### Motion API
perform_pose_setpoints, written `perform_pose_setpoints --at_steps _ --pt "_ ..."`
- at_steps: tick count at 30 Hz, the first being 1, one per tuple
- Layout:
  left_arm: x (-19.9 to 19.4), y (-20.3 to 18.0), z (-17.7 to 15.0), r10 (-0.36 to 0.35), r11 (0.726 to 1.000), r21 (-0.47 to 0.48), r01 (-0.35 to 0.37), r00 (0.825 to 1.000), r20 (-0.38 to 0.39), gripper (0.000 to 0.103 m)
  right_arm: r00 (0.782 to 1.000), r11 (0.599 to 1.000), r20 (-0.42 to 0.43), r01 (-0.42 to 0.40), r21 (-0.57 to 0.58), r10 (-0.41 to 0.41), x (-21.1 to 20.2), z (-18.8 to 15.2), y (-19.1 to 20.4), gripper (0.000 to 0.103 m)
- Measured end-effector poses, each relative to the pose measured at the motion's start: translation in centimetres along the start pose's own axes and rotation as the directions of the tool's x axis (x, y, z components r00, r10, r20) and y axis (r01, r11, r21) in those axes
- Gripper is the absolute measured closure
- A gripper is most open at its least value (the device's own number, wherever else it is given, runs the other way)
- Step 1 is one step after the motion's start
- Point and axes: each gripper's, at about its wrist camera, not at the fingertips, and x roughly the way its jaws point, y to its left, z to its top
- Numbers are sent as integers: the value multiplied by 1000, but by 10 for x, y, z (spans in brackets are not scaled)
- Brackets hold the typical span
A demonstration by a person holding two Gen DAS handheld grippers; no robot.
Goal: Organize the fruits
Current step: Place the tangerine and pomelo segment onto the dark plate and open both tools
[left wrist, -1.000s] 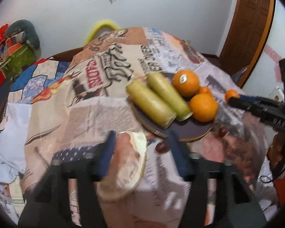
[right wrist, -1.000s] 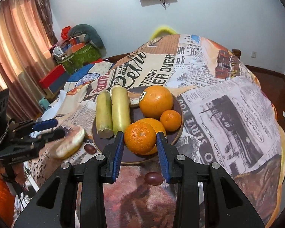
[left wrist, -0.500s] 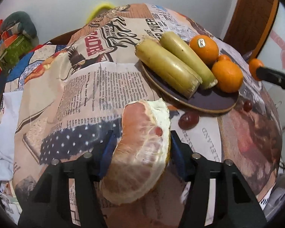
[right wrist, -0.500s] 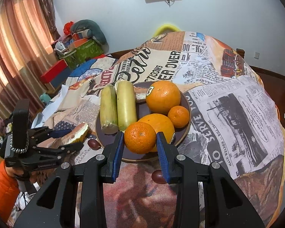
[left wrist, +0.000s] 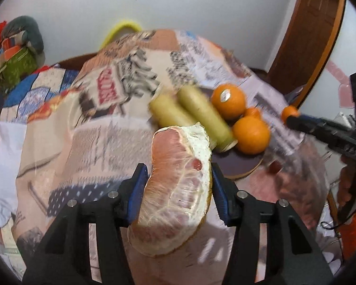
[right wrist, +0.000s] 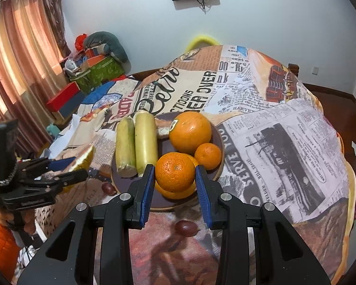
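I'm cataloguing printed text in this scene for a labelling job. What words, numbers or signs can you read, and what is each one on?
"OVER": on the tablecloth, large black letters behind the plate.
"SERVE": on the tablecloth, right of the plate.
"00": on the tablecloth, near its far edge.
Sticker on the big orange: too small to read.
Newspaper columns on the tablecloth, and the red sign in the left wrist view: too small or blurred.

L gripper [left wrist: 176, 180] clamped on pomelo wedge [left wrist: 175, 201] — plate [left wrist: 239, 166] w/ oranges beyond

The plate [right wrist: 222, 156] is crowded with oranges [right wrist: 189, 131] and cane pieces [right wrist: 144, 140]; the tabletop [right wrist: 284, 142] to its right lies bare.
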Motion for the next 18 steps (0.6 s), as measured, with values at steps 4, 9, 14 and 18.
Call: perform_pose_setpoints --at_steps 4,9,14,18 --pt "-2 -17 18 -29 999 21 29 999 44 51 1000 1000 10 8 -4 -8 0 5 -4 71" --pt "7 -30 37 -35 999 20 34 996 77 51 1000 1000 20 13 -14 -12 4 13 -8 71" --pt "18 -38 48 -34 999 27 32 996 86 51 1000 999 16 15 -29 -14 17 21 -11 71" --pt "29 -43 58 -48 998 37 45 995 88 51 1000 999 -2 13 -44 -14 31 25 -13 71"
